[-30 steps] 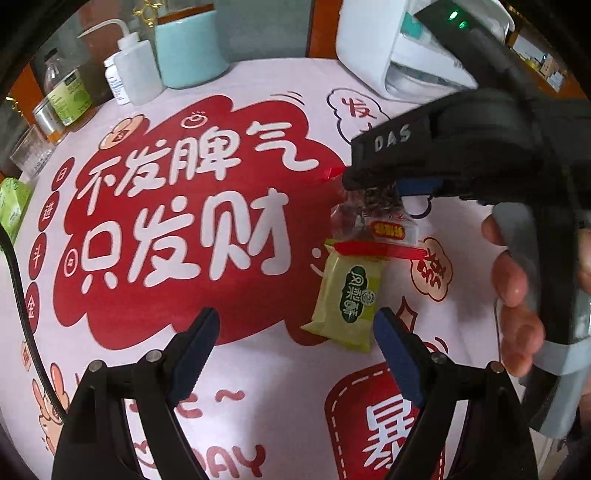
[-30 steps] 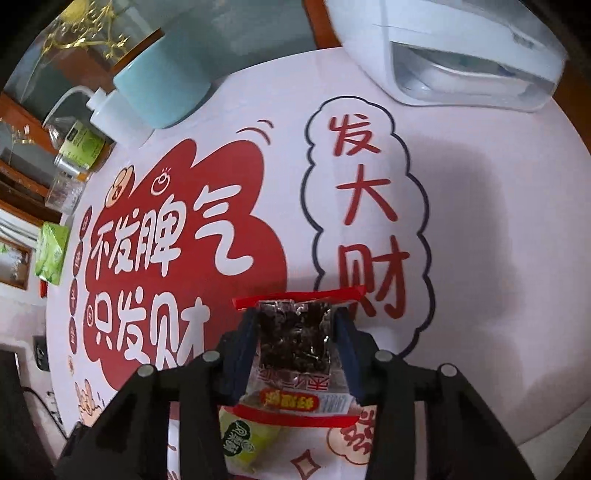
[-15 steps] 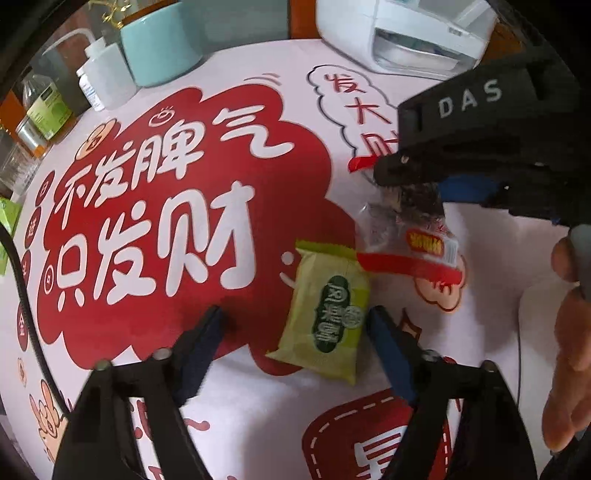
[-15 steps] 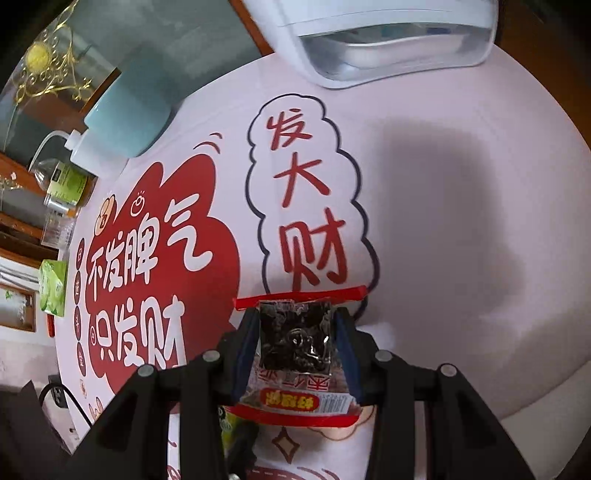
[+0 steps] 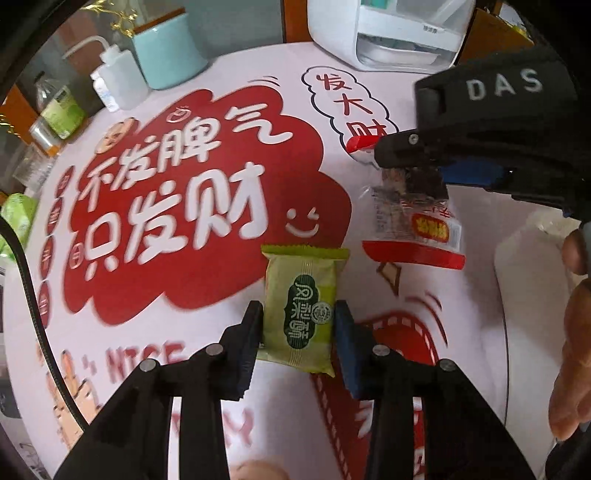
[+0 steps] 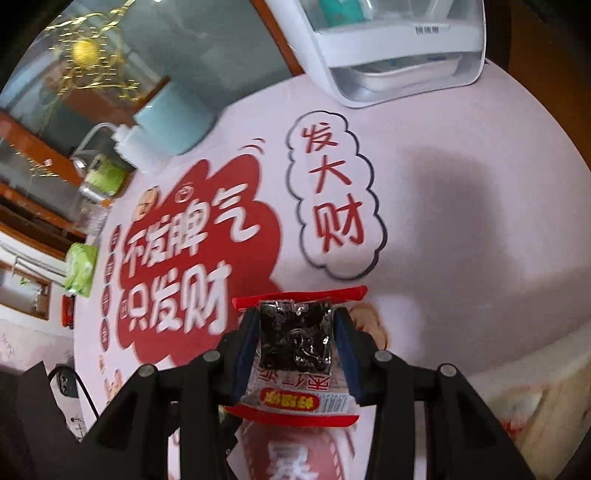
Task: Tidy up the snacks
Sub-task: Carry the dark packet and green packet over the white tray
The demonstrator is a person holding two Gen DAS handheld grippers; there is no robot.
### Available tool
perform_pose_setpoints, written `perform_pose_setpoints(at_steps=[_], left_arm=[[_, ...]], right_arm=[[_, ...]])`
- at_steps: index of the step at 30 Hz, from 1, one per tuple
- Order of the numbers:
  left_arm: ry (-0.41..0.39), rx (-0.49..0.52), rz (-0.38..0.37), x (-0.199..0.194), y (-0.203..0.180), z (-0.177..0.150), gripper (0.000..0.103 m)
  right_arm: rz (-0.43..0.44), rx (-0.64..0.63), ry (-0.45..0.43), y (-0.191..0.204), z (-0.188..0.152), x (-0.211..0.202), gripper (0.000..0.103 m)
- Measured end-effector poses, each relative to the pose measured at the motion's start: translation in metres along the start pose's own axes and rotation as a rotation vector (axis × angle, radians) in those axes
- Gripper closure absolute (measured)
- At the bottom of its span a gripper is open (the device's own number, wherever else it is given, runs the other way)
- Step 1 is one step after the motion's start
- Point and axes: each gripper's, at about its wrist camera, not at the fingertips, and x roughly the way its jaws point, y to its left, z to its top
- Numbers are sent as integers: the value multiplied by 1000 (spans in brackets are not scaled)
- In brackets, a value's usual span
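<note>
A green snack packet (image 5: pixel 301 310) lies on the printed red-and-white tablecloth (image 5: pixel 184 206). My left gripper (image 5: pixel 298 315) has its jaws closing, and both pads press the packet's sides. In the right wrist view my right gripper (image 6: pixel 295 317) is shut on a clear packet with red edges and dark contents (image 6: pixel 295 398), held above the cloth. The left wrist view shows that same packet (image 5: pixel 417 225) hanging from the right gripper (image 5: pixel 413 166) just up and right of the green one.
A white appliance (image 5: pixel 388 33) stands at the table's far edge. A teal container (image 5: pixel 166 51), a white squeeze bottle (image 5: pixel 118 81) and a green-labelled bottle (image 5: pixel 59 107) line the far left. A green pack (image 5: pixel 16 218) sits at the left rim. A person's fingers (image 5: pixel 569 369) show at right.
The left gripper moved over the green packet and its wide-open jaws closed onto it. The right gripper carried its packet up and away to the right.
</note>
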Motion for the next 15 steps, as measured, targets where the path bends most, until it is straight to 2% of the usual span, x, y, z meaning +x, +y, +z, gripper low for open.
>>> perform_pose_setpoints(at_steps=[9,15], left_arm=[[-29,26,20,-67,3,-52,66],[-73,57,14,-114,-7,-90,66]], right_arm=[[141,-9,-58,7,-68,-70,62],[188,-59,-107,13,-125,-123,62]])
